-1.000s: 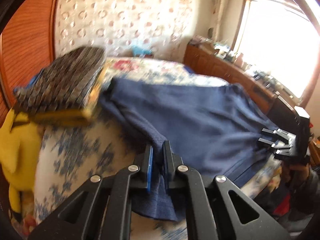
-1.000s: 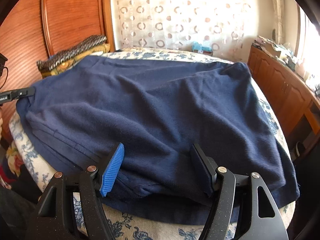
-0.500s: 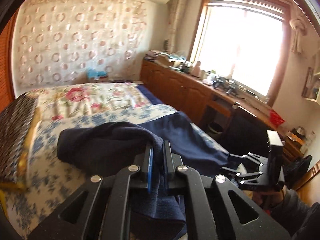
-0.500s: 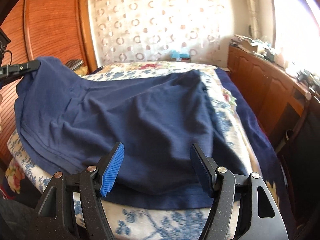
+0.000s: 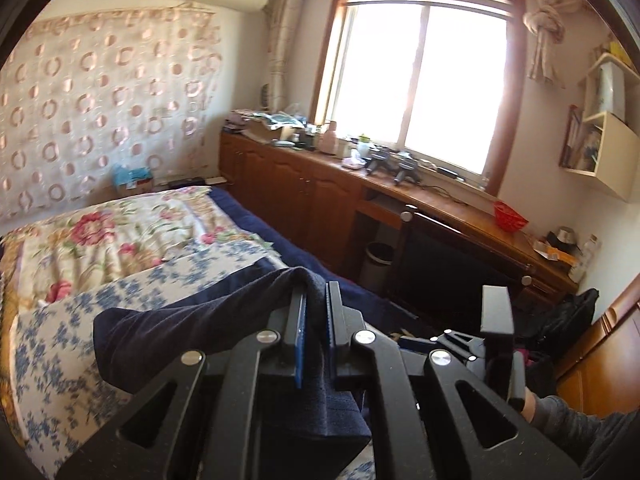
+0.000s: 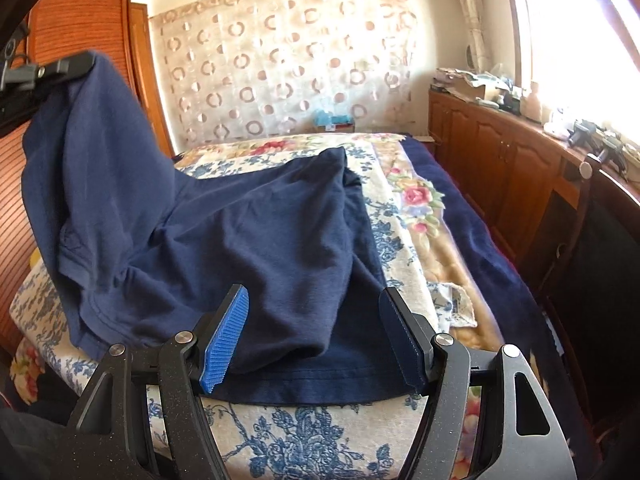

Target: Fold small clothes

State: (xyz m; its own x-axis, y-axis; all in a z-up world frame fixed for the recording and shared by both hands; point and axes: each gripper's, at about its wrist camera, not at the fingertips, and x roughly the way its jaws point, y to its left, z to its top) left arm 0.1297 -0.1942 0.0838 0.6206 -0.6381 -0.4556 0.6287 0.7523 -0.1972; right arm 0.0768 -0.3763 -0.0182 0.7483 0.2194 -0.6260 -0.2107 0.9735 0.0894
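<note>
A navy blue garment (image 6: pixel 256 232) lies on the flowered bed cover (image 6: pixel 416 216). My left gripper (image 5: pixel 314 300) is shut on one edge of the navy garment (image 5: pixel 192 320) and holds it lifted above the bed. In the right wrist view the left gripper (image 6: pixel 76 65) shows at the upper left with the cloth hanging from it. My right gripper (image 6: pixel 314 320) is open over the garment's near edge, one finger on each side of a fold. It also shows in the left wrist view (image 5: pixel 472 344), low at the right.
A wooden cabinet (image 5: pixel 312 200) with a cluttered top runs under the window to the right of the bed. A white bin (image 5: pixel 376 260) stands beside it. A wooden headboard (image 6: pixel 80 32) rises at the left. A curtain (image 6: pixel 288 68) hangs behind the bed.
My left gripper has lifted the garment's edge and swung it up and across the bed. The cloth now hangs from it. My right gripper stayed open at the near edge.
</note>
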